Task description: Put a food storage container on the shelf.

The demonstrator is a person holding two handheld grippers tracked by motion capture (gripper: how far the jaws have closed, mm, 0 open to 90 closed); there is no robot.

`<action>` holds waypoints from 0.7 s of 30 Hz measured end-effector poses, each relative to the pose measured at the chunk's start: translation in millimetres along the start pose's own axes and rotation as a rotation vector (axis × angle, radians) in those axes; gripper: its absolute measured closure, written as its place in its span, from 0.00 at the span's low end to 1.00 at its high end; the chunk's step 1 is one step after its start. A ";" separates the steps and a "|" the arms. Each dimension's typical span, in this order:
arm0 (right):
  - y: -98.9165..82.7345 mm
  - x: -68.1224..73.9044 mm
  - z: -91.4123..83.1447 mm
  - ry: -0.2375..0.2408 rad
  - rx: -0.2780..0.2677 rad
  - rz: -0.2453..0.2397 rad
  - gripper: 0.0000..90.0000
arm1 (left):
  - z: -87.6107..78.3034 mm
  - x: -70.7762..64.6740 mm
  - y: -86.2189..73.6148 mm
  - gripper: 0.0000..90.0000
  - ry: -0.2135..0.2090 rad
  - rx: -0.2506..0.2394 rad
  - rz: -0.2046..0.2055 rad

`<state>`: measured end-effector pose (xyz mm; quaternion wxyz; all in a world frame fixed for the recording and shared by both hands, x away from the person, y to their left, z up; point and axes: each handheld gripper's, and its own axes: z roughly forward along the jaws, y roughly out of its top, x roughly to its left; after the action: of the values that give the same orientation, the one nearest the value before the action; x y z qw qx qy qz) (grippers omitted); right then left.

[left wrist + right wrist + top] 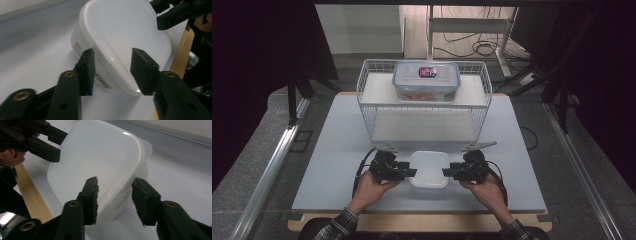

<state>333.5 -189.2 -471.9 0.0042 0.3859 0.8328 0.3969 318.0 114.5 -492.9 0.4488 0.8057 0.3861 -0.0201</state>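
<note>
Flanking the white tub, your left claw and right claw gape open at its sides.

table: I see a pale grey top with a wood front edge | on it, far side: white wire rack, a lidded clear container on its upper shelf | on it, near edge: white lidded tub
</note>
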 end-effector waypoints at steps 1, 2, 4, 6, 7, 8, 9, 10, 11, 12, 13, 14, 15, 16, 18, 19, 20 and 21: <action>-0.7 0.3 -1.7 -0.001 -0.007 0.006 0.67 | -0.7 0.5 -0.9 0.66 -0.004 -0.013 -0.005; -1.5 1.1 -3.3 -0.007 -0.015 0.015 0.68 | -0.9 0.5 -1.3 0.68 -0.003 -0.023 -0.009; -2.3 3.6 -4.8 -0.027 -0.030 0.019 0.71 | -1.5 -0.6 -1.1 0.71 0.007 -0.035 -0.013; -2.0 5.7 -6.8 -0.042 -0.046 0.026 0.74 | -3.2 -1.1 -0.9 0.74 0.014 -0.045 -0.023; -2.1 5.8 -7.5 -0.044 -0.053 0.028 0.75 | -4.3 -1.2 -0.6 0.75 0.014 -0.049 -0.024; -2.4 5.7 -8.2 -0.045 -0.062 0.030 0.77 | -5.5 -1.4 -0.7 0.77 0.016 -0.054 -0.025; -3.0 5.3 -9.2 -0.045 -0.075 0.032 0.80 | -6.5 -1.4 -0.9 0.80 0.017 -0.061 -0.029; -3.4 5.2 -10.2 -0.045 -0.085 0.038 0.83 | -7.5 -1.1 -1.3 0.83 0.018 -0.069 -0.033; -3.7 5.1 -11.4 -0.052 -0.094 0.033 0.86 | -7.9 -1.5 -1.6 0.87 0.026 -0.073 -0.027; -4.0 5.5 -12.1 -0.066 -0.104 0.019 0.87 | -7.3 -3.2 -1.9 0.88 0.044 -0.076 -0.004; -4.2 7.5 -11.6 -0.088 -0.105 -0.004 0.87 | -7.1 -3.4 -1.8 0.88 0.048 -0.077 -0.009; -4.3 8.0 -11.3 -0.094 -0.109 -0.004 0.87 | -7.0 -2.9 -2.1 0.88 0.046 -0.081 -0.010; -4.7 8.0 -11.2 -0.094 -0.113 -0.004 0.87 | -6.8 -2.3 -2.7 0.88 0.044 -0.086 -0.011; -5.2 7.3 -11.0 -0.091 -0.118 -0.004 0.87 | -6.7 -2.1 -3.1 0.88 0.043 -0.091 -0.014; -6.0 6.5 -10.5 -0.089 -0.127 -0.001 0.87 | -6.3 -3.1 -3.0 0.88 0.055 -0.094 -0.006; -6.2 6.6 -10.2 -0.092 -0.130 -0.007 0.87 | -6.2 -4.1 -2.9 0.88 0.065 -0.096 -0.001; -6.4 7.4 -9.5 -0.099 -0.133 -0.012 0.87 | -6.3 -4.9 -2.7 0.88 0.073 -0.096 0.002; -6.5 8.0 -9.1 -0.105 -0.134 -0.022 0.87 | -6.9 -5.2 -2.6 0.88 0.078 -0.101 0.006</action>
<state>320.9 -192.6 -467.6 0.0779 0.3959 0.8072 0.4309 310.5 117.2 -488.6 0.4736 0.7834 0.4012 0.0324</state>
